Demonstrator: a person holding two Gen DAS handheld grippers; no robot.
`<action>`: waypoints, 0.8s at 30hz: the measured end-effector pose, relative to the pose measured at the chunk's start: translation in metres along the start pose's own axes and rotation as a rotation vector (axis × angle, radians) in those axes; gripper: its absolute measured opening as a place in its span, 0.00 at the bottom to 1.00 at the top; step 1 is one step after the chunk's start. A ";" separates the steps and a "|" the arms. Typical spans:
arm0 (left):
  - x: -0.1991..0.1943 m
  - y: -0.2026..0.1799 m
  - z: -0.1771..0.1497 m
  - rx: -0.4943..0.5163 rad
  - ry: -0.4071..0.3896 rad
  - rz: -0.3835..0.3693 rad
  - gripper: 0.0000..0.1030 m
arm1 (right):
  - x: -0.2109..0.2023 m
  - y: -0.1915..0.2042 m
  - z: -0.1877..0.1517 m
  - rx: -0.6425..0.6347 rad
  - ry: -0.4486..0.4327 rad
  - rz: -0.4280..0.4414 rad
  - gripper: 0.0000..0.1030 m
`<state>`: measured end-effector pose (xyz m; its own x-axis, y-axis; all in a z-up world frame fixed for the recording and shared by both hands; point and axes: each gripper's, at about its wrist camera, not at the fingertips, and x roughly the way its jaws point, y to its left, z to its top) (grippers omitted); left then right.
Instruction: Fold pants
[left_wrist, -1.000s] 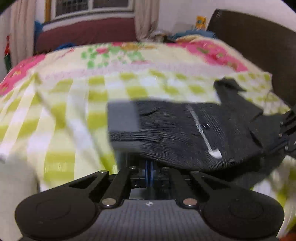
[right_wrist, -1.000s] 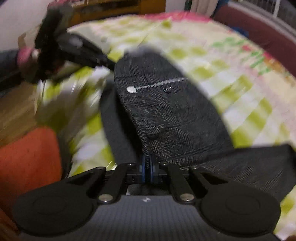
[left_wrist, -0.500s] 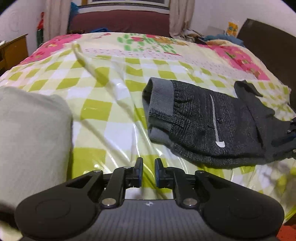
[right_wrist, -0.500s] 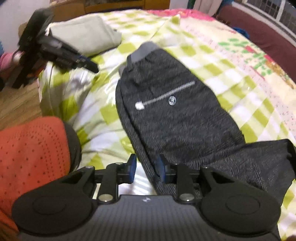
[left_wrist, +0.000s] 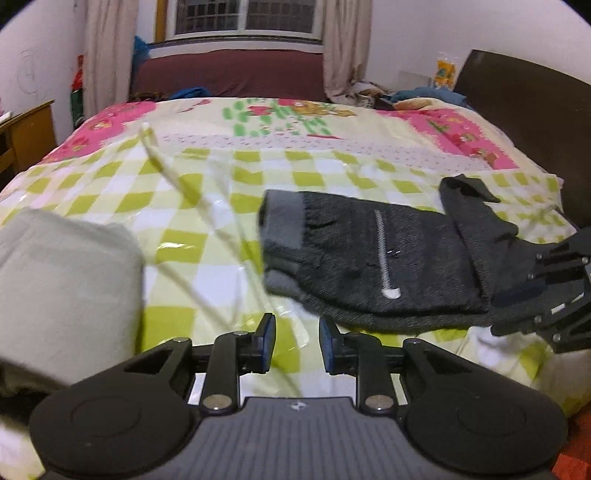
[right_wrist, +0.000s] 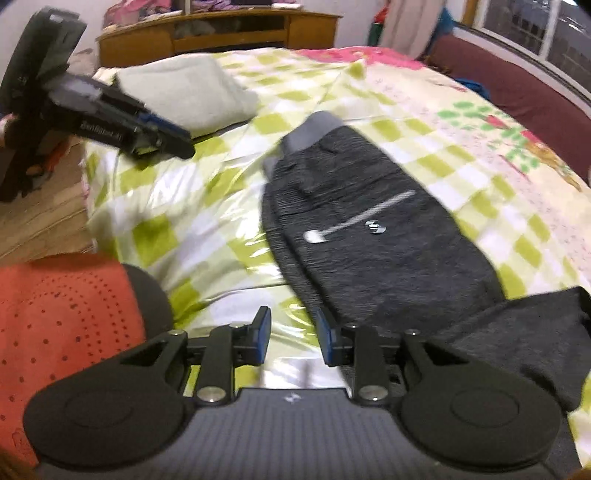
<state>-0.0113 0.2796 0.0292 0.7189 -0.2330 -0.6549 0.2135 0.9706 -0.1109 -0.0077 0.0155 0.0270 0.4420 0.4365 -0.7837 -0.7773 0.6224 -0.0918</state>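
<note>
Dark grey pants (left_wrist: 369, 258) (right_wrist: 369, 236) lie folded on the green-checked bedspread, with a lighter grey waistband and a white zip pull on top. One pant end (right_wrist: 535, 332) sticks out to the side. My left gripper (left_wrist: 293, 341) hovers just in front of the pants, its jaws opening with only bedspread between them. My right gripper (right_wrist: 291, 339) sits at the near edge of the pants, its jaws opening too, and nothing is gripped. Each gripper also shows in the other's view, the left gripper (right_wrist: 177, 140) and the right gripper (left_wrist: 517, 295).
A folded pale grey-green garment (left_wrist: 62, 295) (right_wrist: 192, 92) lies on the bed to the left of the pants. A dark headboard (left_wrist: 524, 129) stands at the right, a maroon sofa (left_wrist: 229, 74) under the window. An orange perforated object (right_wrist: 62, 314) and wooden floor (right_wrist: 40, 221) lie beside the bed.
Both grippers let go of the pants and pulled back toward the bed's near edge. The pants dropped flat onto the bedspread. Both pairs of jaws spread apart.
</note>
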 end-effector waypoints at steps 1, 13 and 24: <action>0.005 -0.003 0.003 0.004 0.000 -0.006 0.42 | -0.002 -0.005 -0.001 0.009 -0.006 -0.016 0.33; 0.083 0.020 0.038 -0.144 -0.071 0.017 0.50 | 0.034 -0.034 0.018 0.011 -0.038 -0.081 0.34; 0.109 0.008 0.030 -0.051 0.066 0.133 0.64 | 0.023 -0.077 -0.029 0.197 0.116 -0.191 0.45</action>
<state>0.0886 0.2600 -0.0213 0.6934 -0.0995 -0.7136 0.0840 0.9948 -0.0571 0.0496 -0.0416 -0.0017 0.5089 0.2296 -0.8296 -0.5785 0.8049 -0.1321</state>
